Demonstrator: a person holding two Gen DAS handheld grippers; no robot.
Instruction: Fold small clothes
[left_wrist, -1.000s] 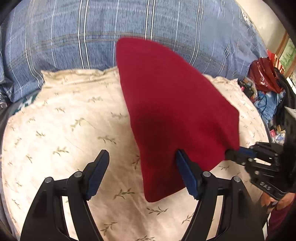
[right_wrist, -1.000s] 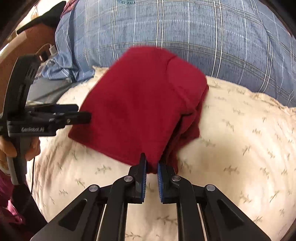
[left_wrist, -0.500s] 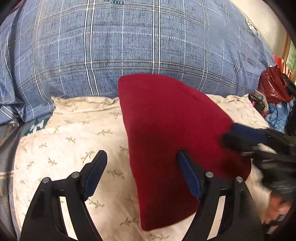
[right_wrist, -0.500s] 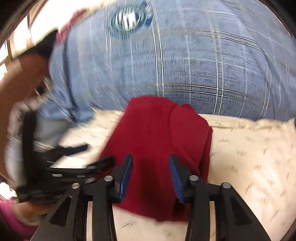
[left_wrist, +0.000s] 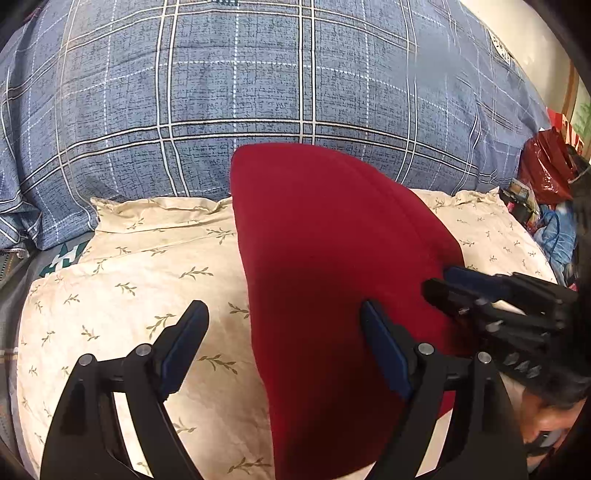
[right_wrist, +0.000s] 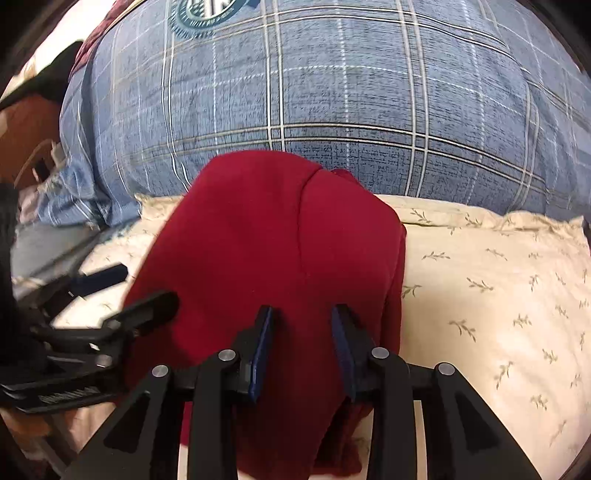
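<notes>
A dark red garment lies folded on a cream pillow with a leaf print. My left gripper is open and its jaws are still widening. It straddles the garment's left edge, one finger over the pillow and one over the cloth, gripping nothing. In the right wrist view the red garment fills the middle, with a seam running down it. My right gripper hovers over its near part with the jaws apart and closing slightly, the pads not pressing cloth. Each gripper shows in the other's view: right gripper, left gripper.
A big blue plaid cushion rises behind the pillow and the cream pillow extends to the right. A red bag and clutter sit at the far right. A hand holds the right gripper.
My right gripper let go of the garment's near corner, opened, and moved in over the cloth. The garment now lies flat. Both views have tilted up toward the blue cushion.
</notes>
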